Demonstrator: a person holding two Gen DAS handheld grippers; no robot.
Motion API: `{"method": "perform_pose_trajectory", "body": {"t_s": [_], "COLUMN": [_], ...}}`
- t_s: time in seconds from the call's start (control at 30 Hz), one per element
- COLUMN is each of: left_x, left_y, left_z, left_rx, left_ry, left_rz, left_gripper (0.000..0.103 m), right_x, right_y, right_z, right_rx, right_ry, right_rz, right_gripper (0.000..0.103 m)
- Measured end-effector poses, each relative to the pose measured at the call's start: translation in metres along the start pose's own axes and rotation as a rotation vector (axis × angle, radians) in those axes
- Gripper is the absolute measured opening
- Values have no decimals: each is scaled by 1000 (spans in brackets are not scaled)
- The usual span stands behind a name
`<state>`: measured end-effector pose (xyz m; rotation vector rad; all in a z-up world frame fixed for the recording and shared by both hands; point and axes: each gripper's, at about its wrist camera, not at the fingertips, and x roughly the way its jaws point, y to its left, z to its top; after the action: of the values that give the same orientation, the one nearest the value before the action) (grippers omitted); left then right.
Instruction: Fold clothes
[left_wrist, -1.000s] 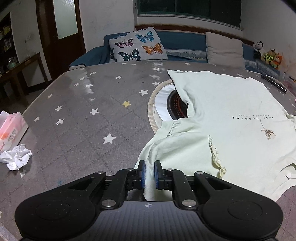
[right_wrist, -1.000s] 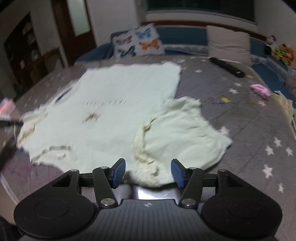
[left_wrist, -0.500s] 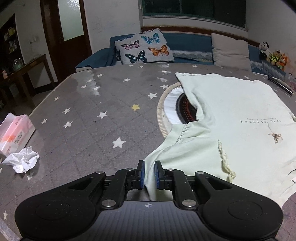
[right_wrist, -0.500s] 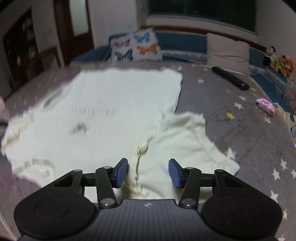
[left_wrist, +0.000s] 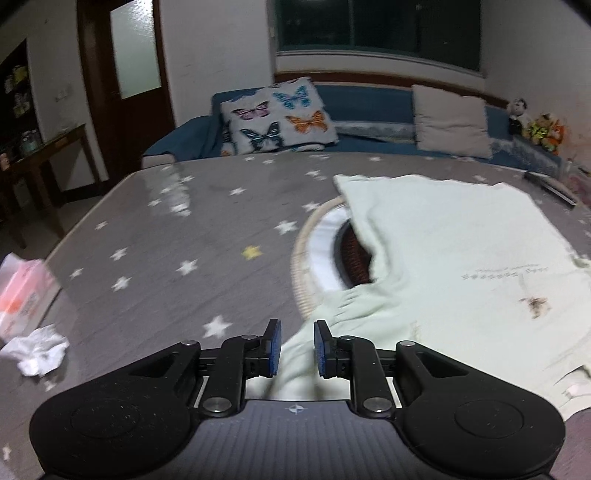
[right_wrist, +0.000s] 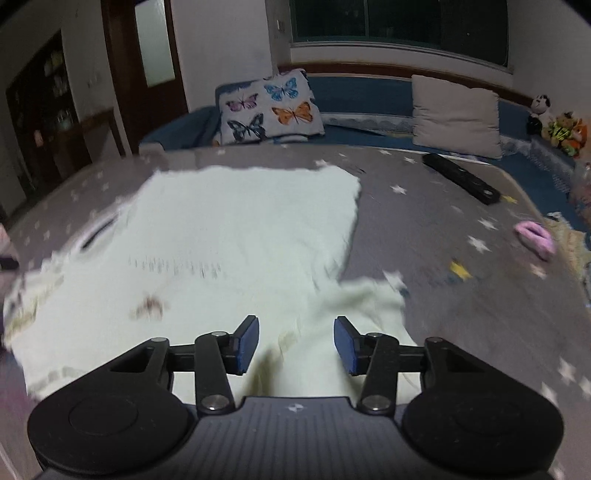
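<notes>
Pale green T-shirt (left_wrist: 454, 258) spread print-up on star-patterned table (left_wrist: 177, 236), ready for folding. Left gripper (left_wrist: 297, 349) jaws narrowly parted, sleeve between, unclamped. Right gripper (right_wrist: 294, 345) jaws wide over other sleeve (right_wrist: 365, 306), nothing held.

Both hand-held grippers (left_wrist: 296, 348) (right_wrist: 296, 344) parted, level.

Pale green shirt (left_wrist: 443, 266) spread flat; sleeves out.
</notes>
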<state>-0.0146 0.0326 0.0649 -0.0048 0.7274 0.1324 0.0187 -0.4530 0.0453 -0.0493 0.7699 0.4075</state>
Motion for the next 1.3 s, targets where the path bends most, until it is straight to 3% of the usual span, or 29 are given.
{"method": "perform_pose_trajectory", "body": {"t_s": [0.2,0.3,0.4,0.57,0.63,0.77,0.9,1.07,1.3], "left_x": [23,36,50,58,58,58,58,57,45], "left_y": [-27,-33,-38,-37,-36,-35,-35,-36,-46], "left_z": [7,5,4,-1,-1,-3,-4,-3,-2], "left_rx": [21,32,43,46,47,50,57,56,67], "left_ry": [17,43,69,88,87,83,78,78,56], "left_rz": [-73,-85,-97,-96,-96,-98,-101,-97,-106], "left_gripper": [21,21,21,21,21,21,23,24,44], "right_x": [45,60,61,55,62,76,63,26,-15], "right_y": [5,-1,-14,-13,-8,-14,-32,-49,-67], "right_z": [18,17,14,17,21,23,25,14,-33], "right_rx": [18,32,76,65,46,54,157,147,197], "right_ry": [5,26,19,-11,-3,-5,-29,-52,-13], "right_rz": [57,22,-18,-25,-17,-54,-69,-127,-216], "right_gripper": [45,44,29,31,37,34,34,40,49]}}
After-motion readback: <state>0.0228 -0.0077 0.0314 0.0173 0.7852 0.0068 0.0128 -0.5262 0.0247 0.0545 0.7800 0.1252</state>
